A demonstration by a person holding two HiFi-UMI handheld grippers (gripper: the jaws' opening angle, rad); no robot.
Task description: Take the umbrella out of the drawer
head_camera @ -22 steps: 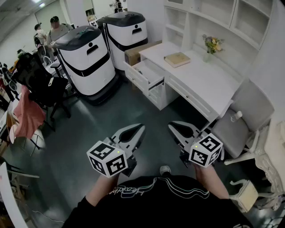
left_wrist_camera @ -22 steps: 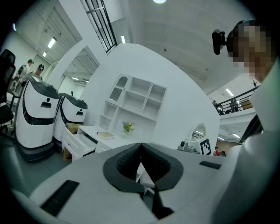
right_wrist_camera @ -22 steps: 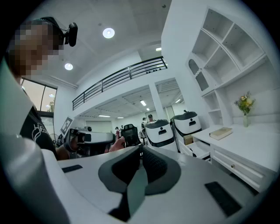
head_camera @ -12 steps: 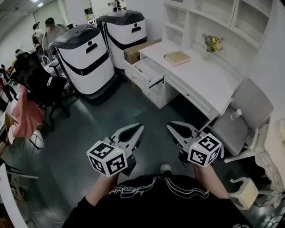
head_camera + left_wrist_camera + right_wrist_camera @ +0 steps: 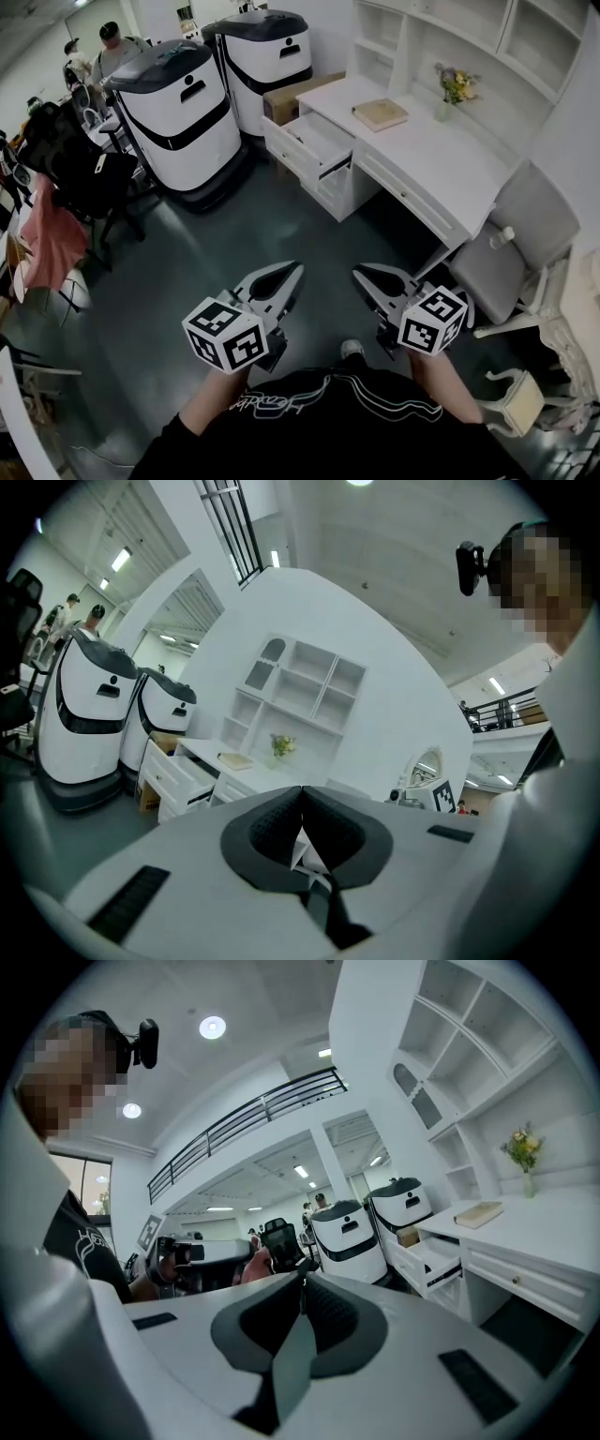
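The white desk (image 5: 441, 159) stands at the upper right of the head view, and its top drawer (image 5: 314, 142) is pulled open toward the room. No umbrella shows in it from here. My left gripper (image 5: 293, 274) hangs shut and empty over the dark floor, well short of the desk. My right gripper (image 5: 362, 275) is beside it, also shut on nothing. In the left gripper view the open drawer (image 5: 178, 766) is far off at the left. In the right gripper view the drawer (image 5: 433, 1258) sits at the right, past the shut tips.
Two tall white-and-black machines (image 5: 183, 112) stand left of the desk, with a cardboard box (image 5: 291, 97) between them and the drawer. A book (image 5: 380, 113) and a flower vase (image 5: 452, 94) lie on the desk. A grey chair (image 5: 511, 253) is at the right. Black chairs and people fill the far left.
The view has shifted a little toward the desk, so the drawer and machines sit slightly higher. Both grippers keep their place and stay shut.
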